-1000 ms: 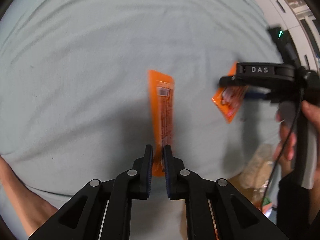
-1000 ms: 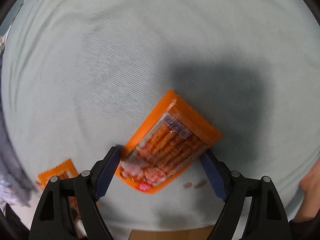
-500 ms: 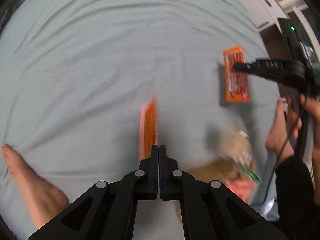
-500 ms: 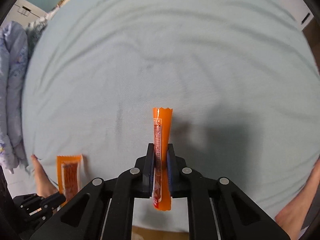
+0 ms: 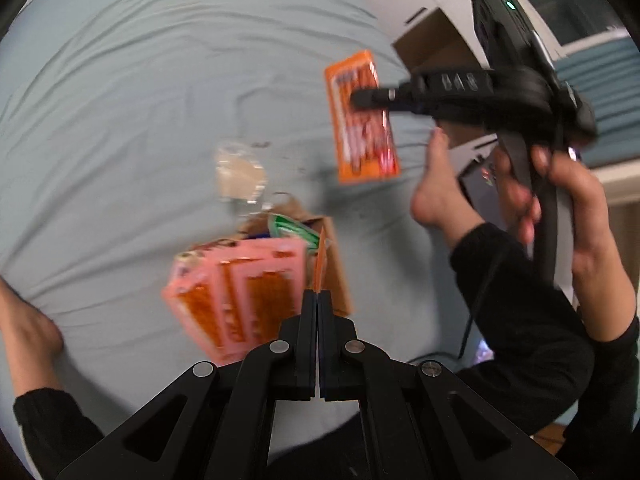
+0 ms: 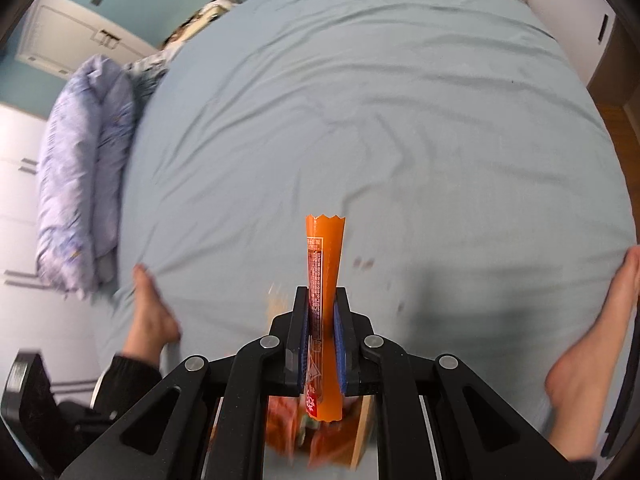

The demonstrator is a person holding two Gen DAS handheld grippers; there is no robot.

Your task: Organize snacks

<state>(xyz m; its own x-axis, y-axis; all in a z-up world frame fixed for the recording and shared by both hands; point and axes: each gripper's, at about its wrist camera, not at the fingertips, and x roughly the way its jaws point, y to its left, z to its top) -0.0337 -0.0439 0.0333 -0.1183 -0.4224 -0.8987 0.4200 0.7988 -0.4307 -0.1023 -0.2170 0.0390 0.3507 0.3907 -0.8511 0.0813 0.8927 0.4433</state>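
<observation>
Right gripper (image 6: 321, 322) clamps 1 orange snack packet (image 6: 323, 276) edge-on; left gripper (image 5: 318, 300) pinches another orange packet (image 5: 319, 264) above the cardboard box (image 5: 336, 276).

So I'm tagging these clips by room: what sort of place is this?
Most likely a bedroom, with the work done on a bed. A wide blue-grey sheet covers the surface, a rolled floral duvet lies at its edge, and white cupboard doors stand behind. The person's bare foot rests on the sheet.
</observation>
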